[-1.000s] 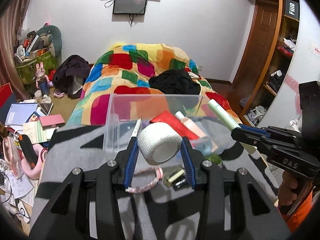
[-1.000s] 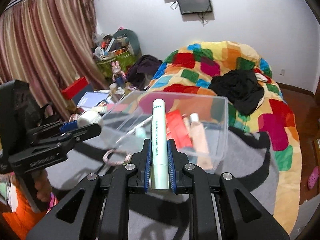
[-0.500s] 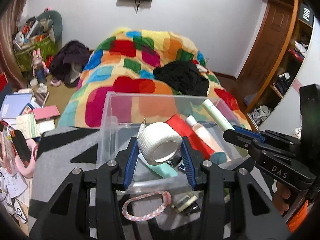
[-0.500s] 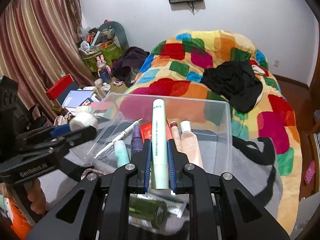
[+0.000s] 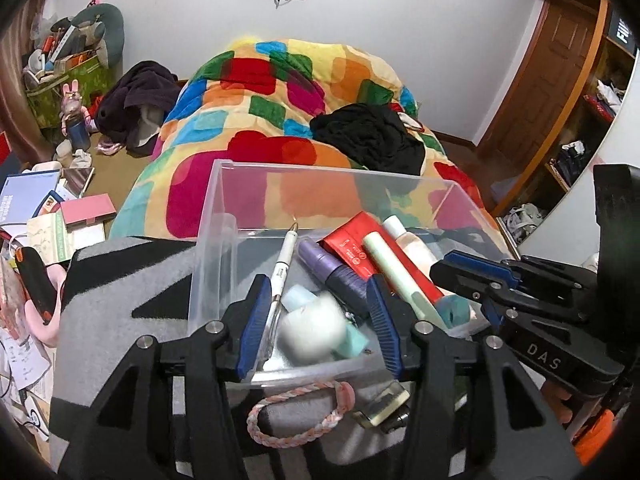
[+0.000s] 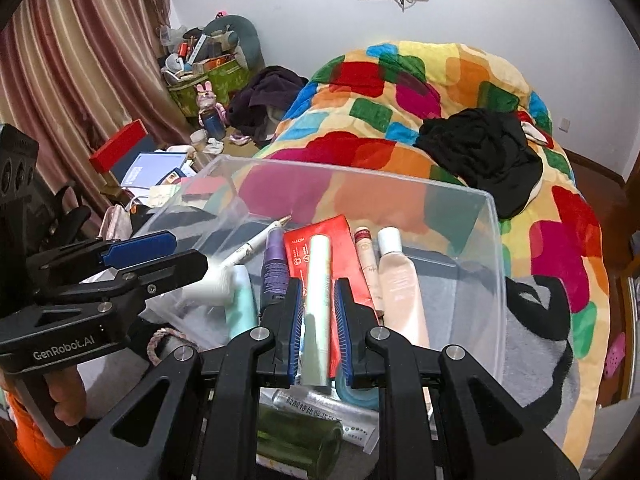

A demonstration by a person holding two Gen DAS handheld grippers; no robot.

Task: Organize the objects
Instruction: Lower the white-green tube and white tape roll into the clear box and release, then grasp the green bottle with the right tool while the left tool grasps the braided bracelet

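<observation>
A clear plastic bin (image 5: 208,240) (image 6: 496,248) sits on a grey and black blanket. It holds a pen (image 5: 285,258), a purple tube (image 5: 332,268), a red packet (image 5: 352,246) and bottles (image 6: 398,276). My left gripper (image 5: 318,326) is open over the bin's near side. A white tape roll (image 5: 314,334), blurred, sits between its fingers without touching them. My right gripper (image 6: 318,320) is open around a pale green tube (image 6: 318,304), which lies loose between the pads over the bin.
A pink braided band (image 5: 296,412) and a small gold-capped item (image 5: 382,408) lie on the blanket before the bin. A green bottle (image 6: 296,438) and a clear tube (image 6: 320,406) lie under my right gripper. A colourful quilt (image 5: 280,120) lies behind.
Both grippers moved forward and down over the bin. The left jaws opened and let go of the tape roll. The right jaws opened off the green tube.
</observation>
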